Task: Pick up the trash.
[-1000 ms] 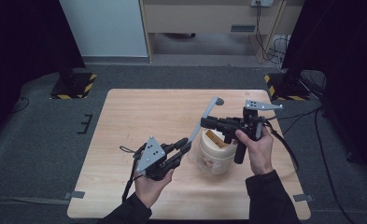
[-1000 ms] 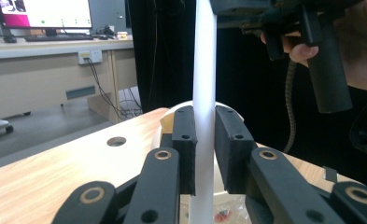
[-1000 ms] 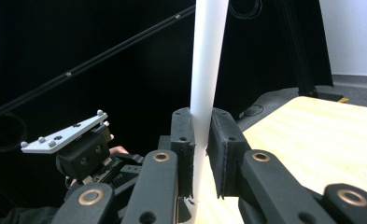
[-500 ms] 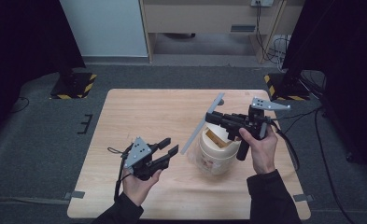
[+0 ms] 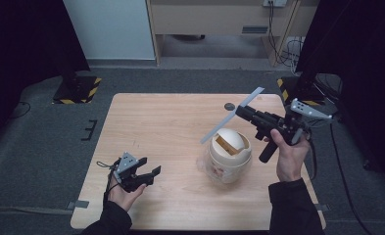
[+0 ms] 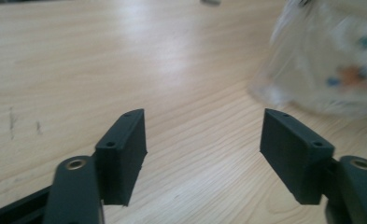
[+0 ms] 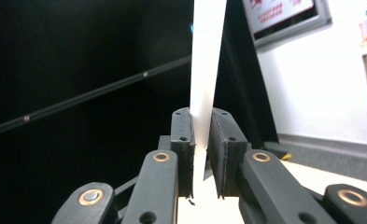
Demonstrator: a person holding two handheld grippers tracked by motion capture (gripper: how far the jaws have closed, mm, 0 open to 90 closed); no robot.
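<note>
Strip (image 5: 232,115): flat, thin, white; bin (image 5: 228,155) domed.

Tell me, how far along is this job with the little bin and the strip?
Picking up looks done: the right tool is shut on a flat white strip, its low end at the slot of the small bin. Sliding it in seems in hand. The left tool waits open, apart. The strip isn't inside yet.

Nothing legible anywhere. Red lettering on a framed wall sign (image 7: 284,14), just right of the white strip (image 7: 207,70), too blurred to read. Coloured print on the cream container (image 5: 228,155) equally unreadable.
</note>
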